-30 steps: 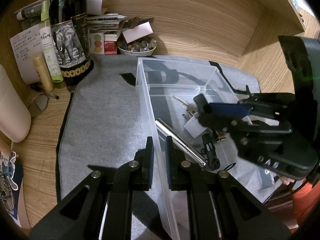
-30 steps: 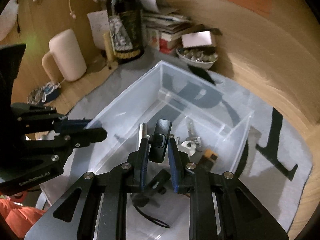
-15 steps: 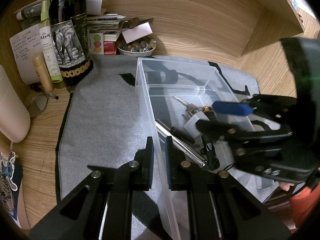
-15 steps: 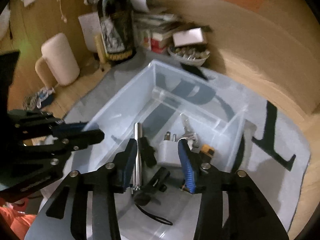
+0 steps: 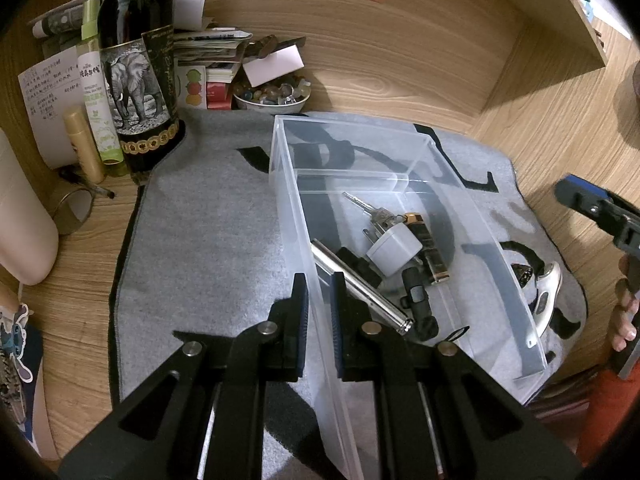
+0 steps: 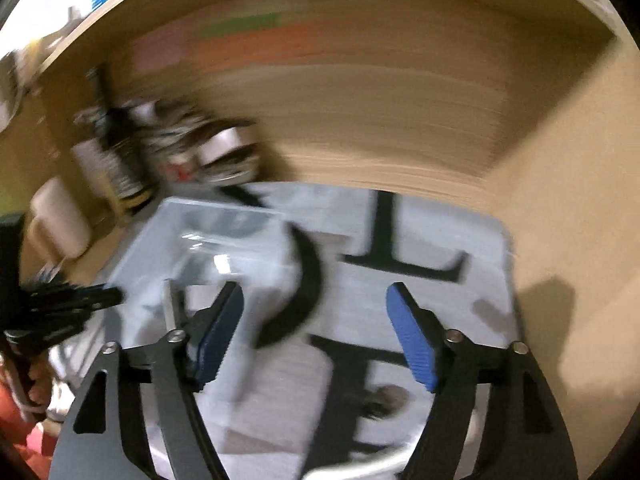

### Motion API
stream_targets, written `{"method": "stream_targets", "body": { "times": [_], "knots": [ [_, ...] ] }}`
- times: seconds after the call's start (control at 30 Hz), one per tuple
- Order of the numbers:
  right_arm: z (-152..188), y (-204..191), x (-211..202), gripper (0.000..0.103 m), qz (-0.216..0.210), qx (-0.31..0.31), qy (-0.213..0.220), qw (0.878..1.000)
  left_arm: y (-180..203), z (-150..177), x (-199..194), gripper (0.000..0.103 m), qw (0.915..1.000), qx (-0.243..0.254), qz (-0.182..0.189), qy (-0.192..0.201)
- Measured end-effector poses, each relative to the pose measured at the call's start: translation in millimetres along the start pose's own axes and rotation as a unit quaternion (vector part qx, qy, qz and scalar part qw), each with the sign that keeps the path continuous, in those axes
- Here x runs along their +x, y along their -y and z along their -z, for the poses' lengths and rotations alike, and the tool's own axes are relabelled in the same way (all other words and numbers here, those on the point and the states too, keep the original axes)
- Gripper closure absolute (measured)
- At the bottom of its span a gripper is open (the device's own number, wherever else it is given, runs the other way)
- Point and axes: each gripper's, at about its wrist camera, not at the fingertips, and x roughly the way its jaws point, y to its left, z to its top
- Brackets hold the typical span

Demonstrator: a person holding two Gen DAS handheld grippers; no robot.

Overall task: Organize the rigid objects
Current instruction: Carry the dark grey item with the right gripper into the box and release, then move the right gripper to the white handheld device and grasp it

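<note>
The left tongs (image 5: 318, 294) are closed down on the near wall of the clear plastic bin (image 5: 404, 142) at the centre of the left wrist view, one finger either side of it, steadying it on the grey mat (image 5: 208, 240). Inside the bin lie keys (image 5: 366, 208), a white plug adapter (image 5: 394, 250), a battery (image 5: 430, 248), a metal tube (image 5: 358, 286) and a small black piece (image 5: 416, 300). The right tongs (image 6: 316, 330) are spread wide and hold nothing; their view is heavily blurred. A white, curved object (image 5: 548, 294) lies on the mat just right of the bin. The likely risk is a hurried approach: the wide fingers could knock the bin's right wall or nudge that smooth object off the mat. If the left grip slackens, the light bin may slide.
</note>
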Motion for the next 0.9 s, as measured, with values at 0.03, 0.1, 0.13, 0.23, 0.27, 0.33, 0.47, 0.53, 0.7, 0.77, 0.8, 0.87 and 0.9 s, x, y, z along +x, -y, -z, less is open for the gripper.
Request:
{"method": "stream_targets", "body": {
  "times": [0.03, 0.1, 0.13, 0.23, 0.27, 0.33, 0.47, 0.53, 0.7, 0.77, 0.8, 0.87, 0.9],
  "knots": [
    [4, 8, -2, 0.03, 0.013, 0.012, 0.0, 1.0, 0, 0, 0, 0.093, 1.0, 0.0, 0.0, 0.0],
    [14, 24, -4, 0.029, 0.042, 0.032, -0.007, 0.999, -1, 0, 0, 0.093, 1.0, 0.0, 0.0, 0.001],
    [21, 33, -2, 0.029, 0.058, 0.043, -0.013, 0.997, -1, 0, 0, 0.093, 1.0, 0.001, 0.0, 0.001],
    [40, 54, 4, 0.029, 0.089, 0.073, -0.036, 0.993, -2, 0, 0, 0.093, 1.0, 0.0, 0.003, 0.0],
    [47, 61, 7, 0.029, 0.094, 0.085, -0.046, 0.991, -3, 0, 0, 0.093, 1.0, 0.0, 0.003, 0.0],
    [60, 71, 13, 0.029, 0.105, 0.103, -0.061, 0.987, -2, -1, 0, 0.093, 1.0, 0.001, 0.002, 0.001],
    [83, 79, 26, 0.029, 0.113, 0.123, -0.092, 0.982, -2, 0, 0, 0.093, 1.0, 0.001, 0.002, 0.001],
    [90, 82, 32, 0.029, 0.113, 0.128, -0.104, 0.98, -2, -1, 0, 0.093, 1.0, 0.001, 0.001, 0.0],
    [107, 82, 43, 0.029, 0.088, 0.144, -0.126, 0.978, -2, 0, 0, 0.093, 1.0, 0.0, 0.0, 0.0],
    [112, 81, 44, 0.028, 0.085, 0.14, -0.129, 0.978, -2, 0, 0, 0.093, 1.0, -0.001, -0.001, 0.0],
    [112, 78, 45, 0.027, 0.09, 0.13, -0.128, 0.979, -2, 0, 0, 0.093, 1.0, -0.001, -0.001, 0.0],
    [113, 75, 45, 0.029, 0.097, 0.119, -0.129, 0.98, -2, 0, 0, 0.093, 1.0, -0.001, -0.002, 0.0],
    [113, 75, 44, 0.032, 0.096, 0.119, -0.127, 0.98, -2, 0, 0, 0.093, 1.0, 0.0, -0.002, 0.0]
  ]
}}
